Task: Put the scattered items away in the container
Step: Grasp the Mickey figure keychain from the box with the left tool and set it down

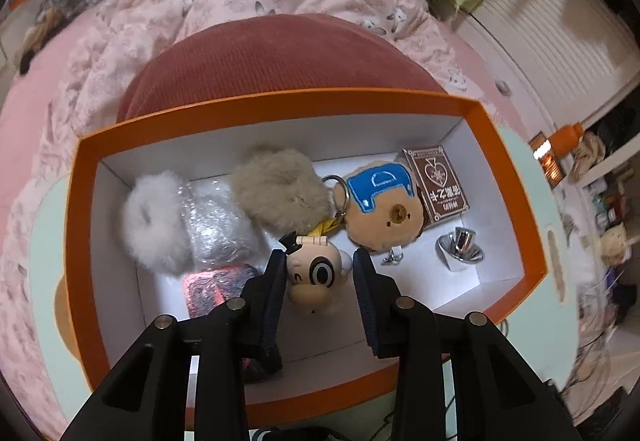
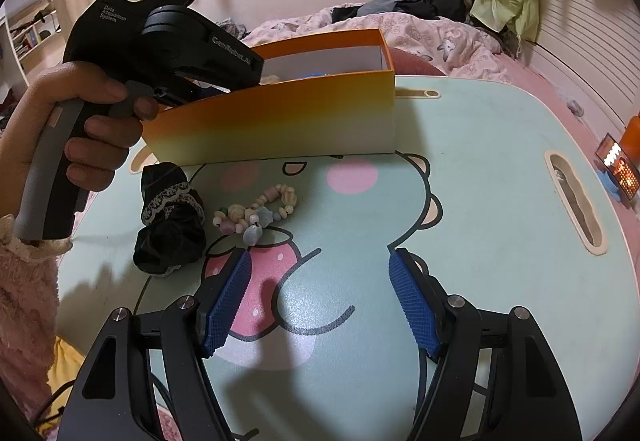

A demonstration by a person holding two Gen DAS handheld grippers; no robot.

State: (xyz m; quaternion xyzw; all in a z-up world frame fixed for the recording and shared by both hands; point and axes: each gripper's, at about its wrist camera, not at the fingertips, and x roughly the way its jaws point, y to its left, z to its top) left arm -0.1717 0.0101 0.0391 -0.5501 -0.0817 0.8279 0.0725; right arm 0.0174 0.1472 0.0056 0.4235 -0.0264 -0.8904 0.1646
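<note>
My left gripper (image 1: 318, 261) hangs over the open orange box (image 1: 280, 106), its fingers on either side of a wooden cartoon-face keychain (image 1: 316, 273); a gap shows on the right side, so the jaws are open around it. Inside the box lie a white fluffy scrunchie (image 1: 154, 225), a beige fluffy one (image 1: 276, 189), a bear plush keychain (image 1: 382, 207), a brown card box (image 1: 438, 183) and a metal piece (image 1: 460, 245). My right gripper (image 2: 320, 281) is open and empty above the mint table. A bead bracelet (image 2: 256, 213) and a black lace scrunchie (image 2: 170, 221) lie in front of the box (image 2: 280, 121).
The table (image 2: 480, 161) has a cartoon bear print and a slot handle (image 2: 576, 201) at right. A red cushion (image 1: 272, 53) and a pink quilt (image 1: 140, 41) lie behind the box. The person's hand holds the left gripper's handle (image 2: 52, 161) at left.
</note>
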